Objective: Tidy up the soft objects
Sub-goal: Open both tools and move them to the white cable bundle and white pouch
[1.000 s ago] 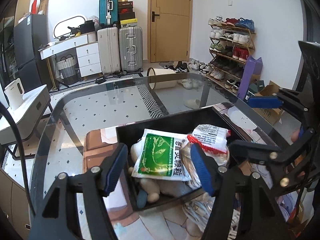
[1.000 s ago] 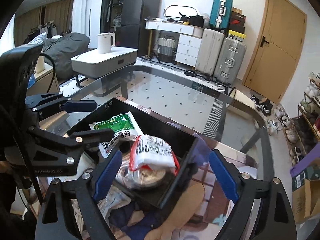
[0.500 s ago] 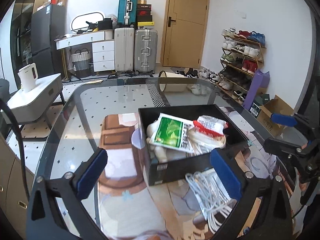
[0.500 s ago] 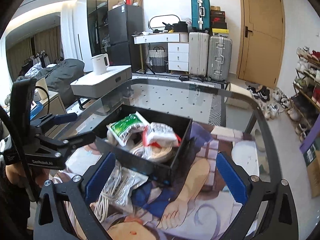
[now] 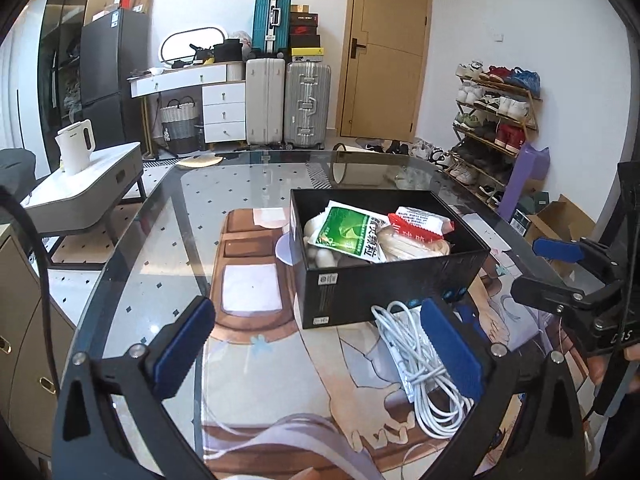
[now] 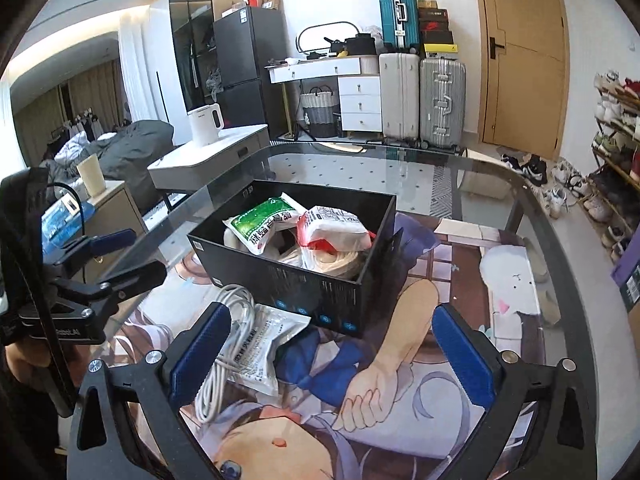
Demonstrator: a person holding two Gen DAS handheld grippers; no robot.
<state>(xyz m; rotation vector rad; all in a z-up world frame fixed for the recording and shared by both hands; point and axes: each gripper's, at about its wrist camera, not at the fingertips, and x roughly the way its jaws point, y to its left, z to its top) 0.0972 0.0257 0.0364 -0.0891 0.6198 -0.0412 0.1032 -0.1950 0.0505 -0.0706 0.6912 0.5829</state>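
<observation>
A black box (image 5: 384, 288) stands on the glass table. In it lie a green packet (image 5: 348, 232) and a red-and-white packet (image 5: 420, 226) on other soft things. A bagged white cable bundle (image 5: 416, 356) lies on the mat just in front of the box. My left gripper (image 5: 317, 306) is open and empty, short of the box, with its right pad over the cable. My right gripper (image 6: 332, 311) is also open and empty, facing the box (image 6: 312, 292) with the cable bundle (image 6: 236, 340) by its left pad. Each gripper shows at the edge of the other's view.
A printed cartoon mat (image 5: 256, 296) covers the near part of the glass table (image 5: 224, 184). Beyond it are a white side table with a kettle (image 5: 76, 152), suitcases (image 5: 288, 104), a wooden door, a shoe rack (image 5: 496, 120) and a cardboard box on the floor.
Both grippers have drawn back from over the box toward the near edge and their jaws have spread wider. The green and red-and-white packets stay in the box.
</observation>
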